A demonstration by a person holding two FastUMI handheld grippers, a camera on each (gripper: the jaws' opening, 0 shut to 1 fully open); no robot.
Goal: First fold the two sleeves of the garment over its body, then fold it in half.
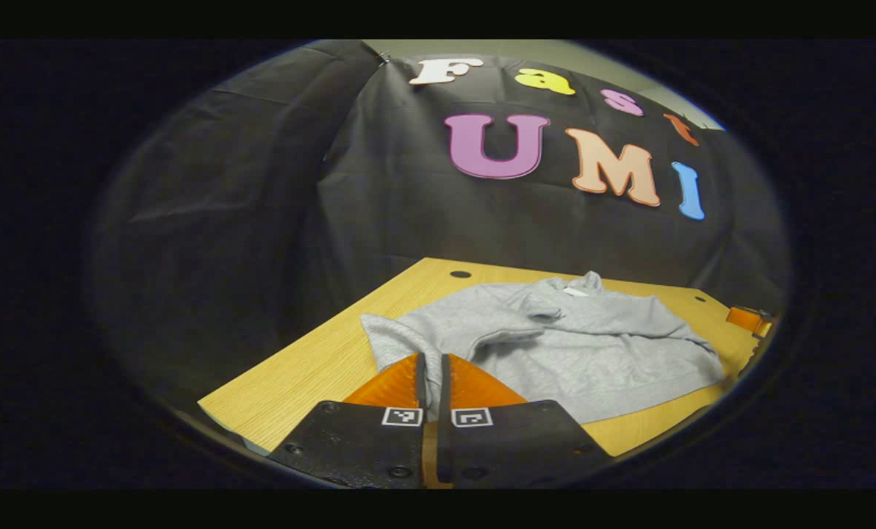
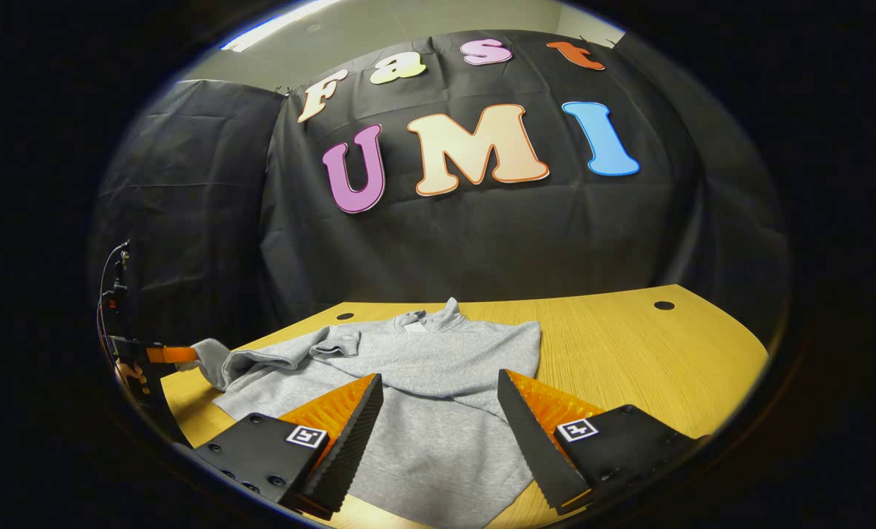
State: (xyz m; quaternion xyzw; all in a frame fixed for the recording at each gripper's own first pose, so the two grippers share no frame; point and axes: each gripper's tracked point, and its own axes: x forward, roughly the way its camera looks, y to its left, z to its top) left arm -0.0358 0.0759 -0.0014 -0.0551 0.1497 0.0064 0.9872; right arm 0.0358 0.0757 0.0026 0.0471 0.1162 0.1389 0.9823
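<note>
The grey sweatshirt (image 2: 438,382) lay face up on the wooden table (image 2: 629,345), collar toward the black cloth wall, one sleeve already folded across its chest with the cuff (image 2: 339,344) resting near the neckline. Your left tool (image 1: 431,367) had its two fingers drawn together on a fold of the sweatshirt's other sleeve (image 1: 390,334) at the garment's edge, a strip of grey cloth showing between them in the left gripper view; in the right gripper view that tool (image 2: 188,355) appeared at the table's far side, with the sleeve end (image 2: 214,360) lifted against its tip. Your right tool (image 2: 442,404) stood wide open above the lower body of the sweatshirt, its fingers (image 2: 357,433) spread to either side of the cloth and gripping nothing. In the left gripper view, the hem (image 1: 629,400) ran close to the table's near edge.
</note>
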